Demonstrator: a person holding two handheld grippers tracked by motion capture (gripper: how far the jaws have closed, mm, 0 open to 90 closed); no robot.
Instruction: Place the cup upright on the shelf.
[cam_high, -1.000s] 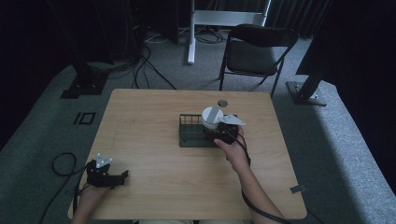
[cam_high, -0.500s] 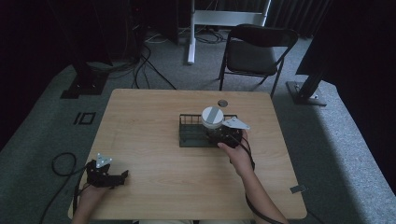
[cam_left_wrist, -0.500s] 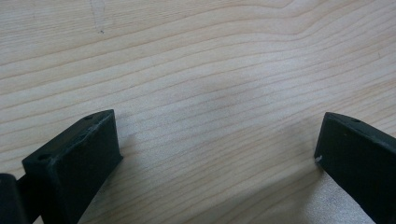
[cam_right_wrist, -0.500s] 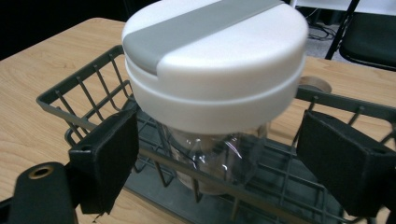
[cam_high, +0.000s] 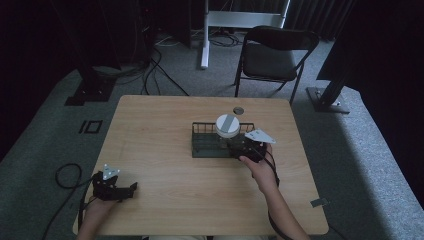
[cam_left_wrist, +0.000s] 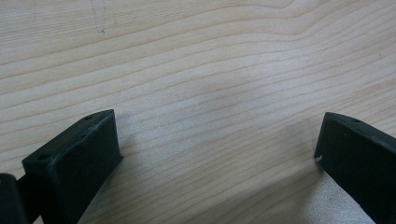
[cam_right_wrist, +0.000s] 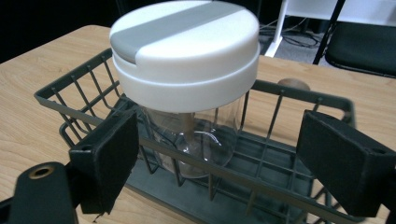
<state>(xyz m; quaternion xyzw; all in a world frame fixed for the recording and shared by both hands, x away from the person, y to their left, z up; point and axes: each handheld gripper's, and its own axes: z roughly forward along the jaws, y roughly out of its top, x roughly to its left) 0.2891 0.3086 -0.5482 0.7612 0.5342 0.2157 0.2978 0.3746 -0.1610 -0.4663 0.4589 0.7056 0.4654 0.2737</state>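
Near us on the left, our left claw (cam_high: 131, 188) rests spread on the bare surface (cam_high: 165, 125). Farther right, our right claw (cam_right_wrist: 219, 158) gapes, gripping nothing, at the wire basket (cam_right_wrist: 74, 100) holding an upright jar (cam_right_wrist: 191, 140). It looks light, stiff, slippery, breakable; we judge the broad white lid (cam_right_wrist: 187, 51) the safest hold.

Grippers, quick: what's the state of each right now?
Left gripper: open, holding nothing, over the bare table.
Right gripper: open, holding nothing, jaws near the basket holding the jar.
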